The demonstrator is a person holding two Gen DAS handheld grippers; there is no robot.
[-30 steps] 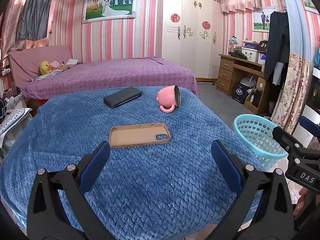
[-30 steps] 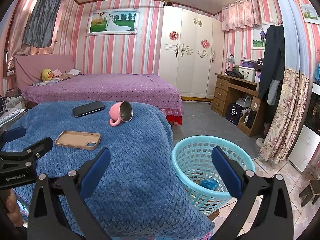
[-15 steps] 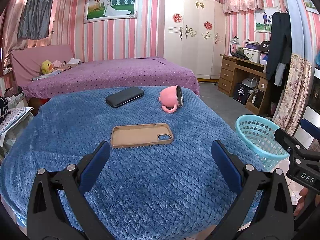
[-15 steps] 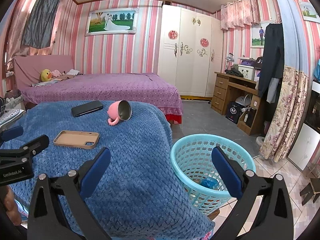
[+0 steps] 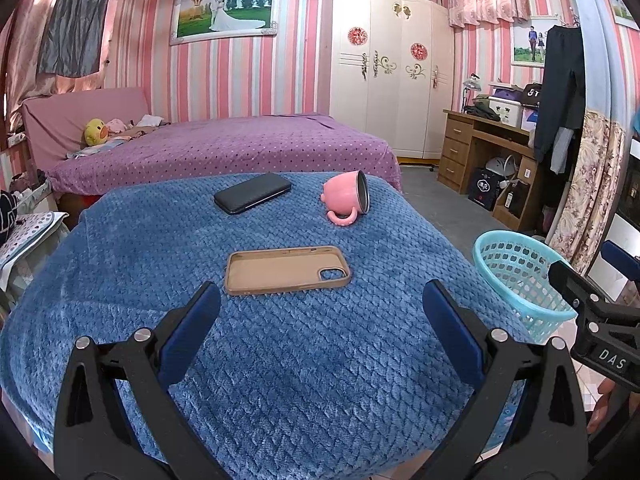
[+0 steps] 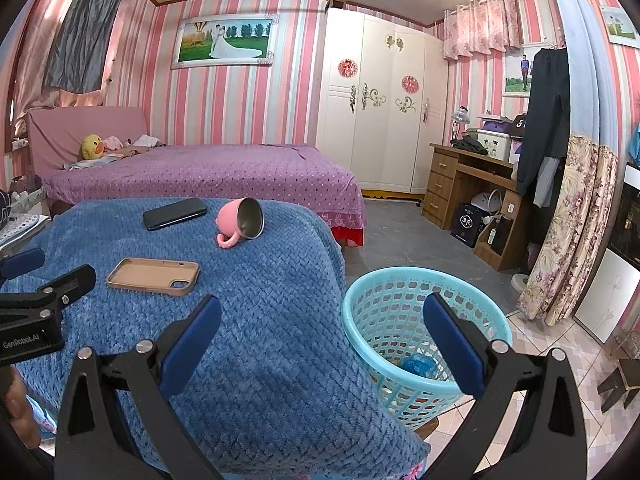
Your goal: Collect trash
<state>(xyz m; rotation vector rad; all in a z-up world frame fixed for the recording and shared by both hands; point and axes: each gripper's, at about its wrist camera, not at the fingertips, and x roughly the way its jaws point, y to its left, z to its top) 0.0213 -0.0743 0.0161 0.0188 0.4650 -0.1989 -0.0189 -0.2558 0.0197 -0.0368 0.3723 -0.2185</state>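
A light-blue plastic basket (image 6: pixel 400 320) stands on the floor right of the blue-blanketed table (image 6: pixel 260 320); a blue crumpled piece of trash (image 6: pixel 418 365) lies inside it. The basket also shows in the left wrist view (image 5: pixel 516 268). My right gripper (image 6: pixel 320 340) is open and empty, held over the table's right edge and the basket's rim. My left gripper (image 5: pixel 320 324) is open and empty above the blanket (image 5: pixel 300 360), just short of a tan phone case (image 5: pixel 286 270). Each gripper shows at the edge of the other's view.
A pink mug (image 5: pixel 346 200) lies on its side and a black phone (image 5: pixel 252 198) lies flat at the table's far end. A purple bed (image 5: pixel 224 148) stands behind, a wooden desk (image 6: pixel 468 188) and white wardrobe (image 6: pixel 376 104) at the right.
Both views have shifted only slightly; the grippers drifted a little while staying open and empty. Nothing on the table moved.
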